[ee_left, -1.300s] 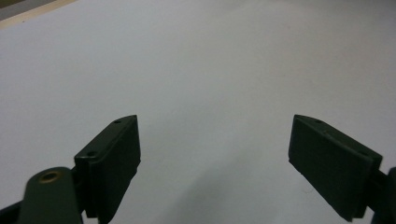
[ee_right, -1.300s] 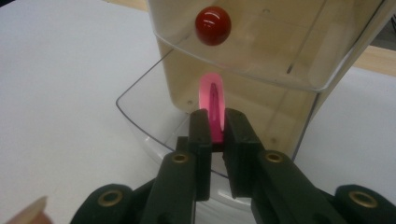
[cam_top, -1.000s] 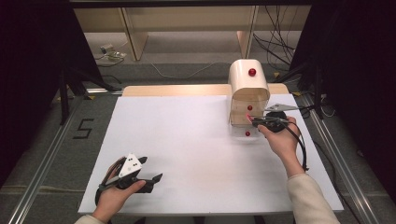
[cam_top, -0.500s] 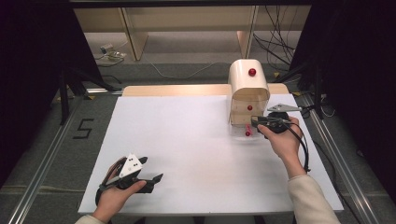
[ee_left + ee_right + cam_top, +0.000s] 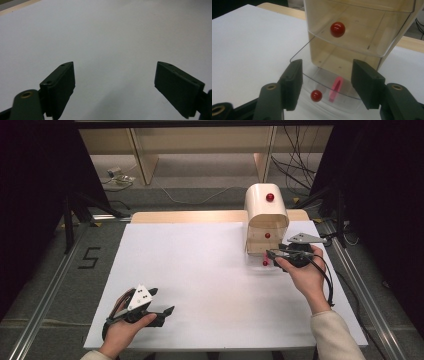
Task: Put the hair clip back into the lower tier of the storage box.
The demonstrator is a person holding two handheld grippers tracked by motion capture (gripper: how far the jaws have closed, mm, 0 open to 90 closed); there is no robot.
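A cream cabinet point(image 5: 266, 217) with clear drawers and red knobs stands at the right back of the white sheet point(image 5: 200, 270). Its bottom drawer point(image 5: 322, 82) is pulled out, with a pink object point(image 5: 336, 88) inside. That drawer's red knob point(image 5: 316, 95) point(image 5: 265, 263) lies between the jaws of my right gripper point(image 5: 325, 82) point(image 5: 272, 254). Those jaws have just been opening, and the pads stand off the knob. The upper drawer's knob point(image 5: 337, 29) sits above them. My left gripper point(image 5: 161, 301) point(image 5: 115, 82) rests open at the front left, with nothing between its fingers.
The sheet lies on a wooden board point(image 5: 190, 216) on a grey floor mat point(image 5: 75, 270) marked with a 5. Metal rails point(image 5: 45, 320) run along both sides. Shelving and loose cables point(image 5: 295, 165) sit behind the table.
The right gripper's jaws have opened off the bottom drawer's red knob, and the hand has drawn slightly back to the right. The left hand has not moved.
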